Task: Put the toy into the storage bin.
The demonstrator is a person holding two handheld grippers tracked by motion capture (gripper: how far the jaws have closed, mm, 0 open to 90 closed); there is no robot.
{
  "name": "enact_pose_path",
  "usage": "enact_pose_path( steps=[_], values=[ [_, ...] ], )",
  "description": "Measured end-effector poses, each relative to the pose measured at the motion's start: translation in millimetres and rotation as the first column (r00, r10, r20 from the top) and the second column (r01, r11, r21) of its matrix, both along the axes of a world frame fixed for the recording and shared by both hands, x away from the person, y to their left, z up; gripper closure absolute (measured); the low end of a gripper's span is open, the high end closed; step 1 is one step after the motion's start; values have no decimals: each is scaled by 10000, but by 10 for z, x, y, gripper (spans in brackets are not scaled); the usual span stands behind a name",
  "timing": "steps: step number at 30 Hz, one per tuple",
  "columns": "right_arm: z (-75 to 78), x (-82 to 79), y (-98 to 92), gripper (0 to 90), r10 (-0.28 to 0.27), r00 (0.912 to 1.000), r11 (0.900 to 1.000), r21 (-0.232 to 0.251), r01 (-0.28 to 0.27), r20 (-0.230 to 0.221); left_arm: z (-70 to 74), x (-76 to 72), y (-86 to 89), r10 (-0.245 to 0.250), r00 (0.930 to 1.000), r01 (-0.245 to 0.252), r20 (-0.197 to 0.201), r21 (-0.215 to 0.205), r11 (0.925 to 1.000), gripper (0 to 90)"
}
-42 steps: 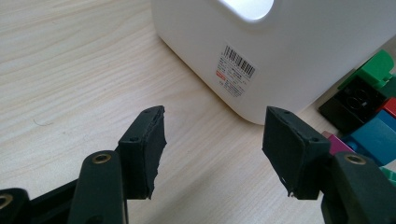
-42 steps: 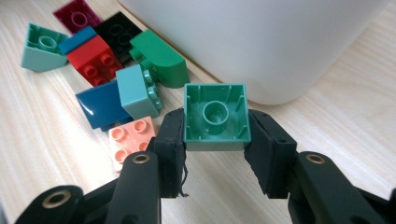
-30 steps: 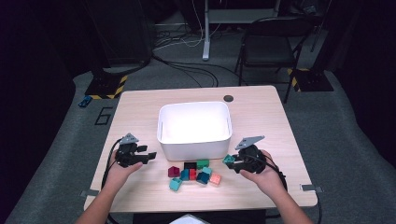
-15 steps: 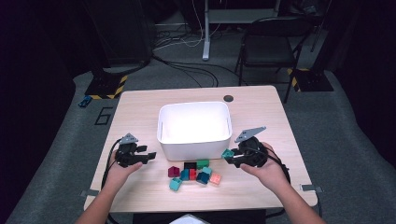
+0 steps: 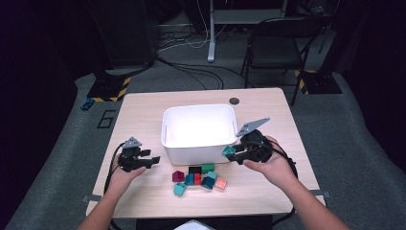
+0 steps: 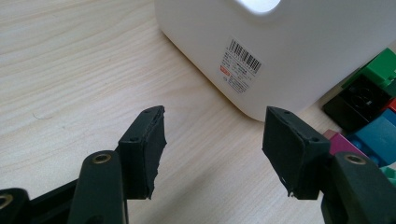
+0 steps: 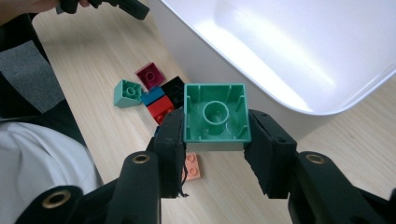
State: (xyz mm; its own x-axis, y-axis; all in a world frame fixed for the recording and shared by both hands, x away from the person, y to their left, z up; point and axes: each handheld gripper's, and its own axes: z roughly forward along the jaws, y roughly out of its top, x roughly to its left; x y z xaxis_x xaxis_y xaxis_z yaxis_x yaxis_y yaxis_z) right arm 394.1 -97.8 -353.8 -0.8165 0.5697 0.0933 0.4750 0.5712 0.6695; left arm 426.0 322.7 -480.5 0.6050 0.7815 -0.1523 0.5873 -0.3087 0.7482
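Pale wood-grain table, smooth and level, stood on grey carpet in a dark room; a black chair and loose floor cables lay beyond its far edge.

Item one: white plastic bin, mid-table, open at the top, interior bare where visible.

Item two: teal brick, hollow underside turned toward my camera, clamped between the pads of my right gripper, held above the table just beside the bin's near right corner. I judged it light, rigid, hard plastic, somewhat slick; the flat opposite side walls were the right place to pinch, as the pads did.

Item three: loose bricks, a small cluster in red, blue, black, magenta, green, teal and salmon, lying in front of the bin.

Item four: my left gripper, jaws apart with nothing between them, low over the table beside the bin's left front corner.
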Motion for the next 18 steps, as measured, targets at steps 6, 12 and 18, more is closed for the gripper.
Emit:
enact_pose_path(
  steps=[6, 12, 18],
  values=[
    [100, 36, 14, 582, 11, 10000, 10000, -84, -11, 34, -5, 3, 1, -19, 10000, 19, 8, -8, 10000, 387],
    [200, 81, 34, 582, 24, 9998, 10000, 9, -24, 190, -3, 2, 4, -21, 10000, 21, -16, 16, 10000, 388],
    [292, 133, 87, 582, 91, 9993, 10000, -17, -90, 369, -7, 4, 2, -58, 10000, 58, -9, 11, 10000, 388]
  ],
)
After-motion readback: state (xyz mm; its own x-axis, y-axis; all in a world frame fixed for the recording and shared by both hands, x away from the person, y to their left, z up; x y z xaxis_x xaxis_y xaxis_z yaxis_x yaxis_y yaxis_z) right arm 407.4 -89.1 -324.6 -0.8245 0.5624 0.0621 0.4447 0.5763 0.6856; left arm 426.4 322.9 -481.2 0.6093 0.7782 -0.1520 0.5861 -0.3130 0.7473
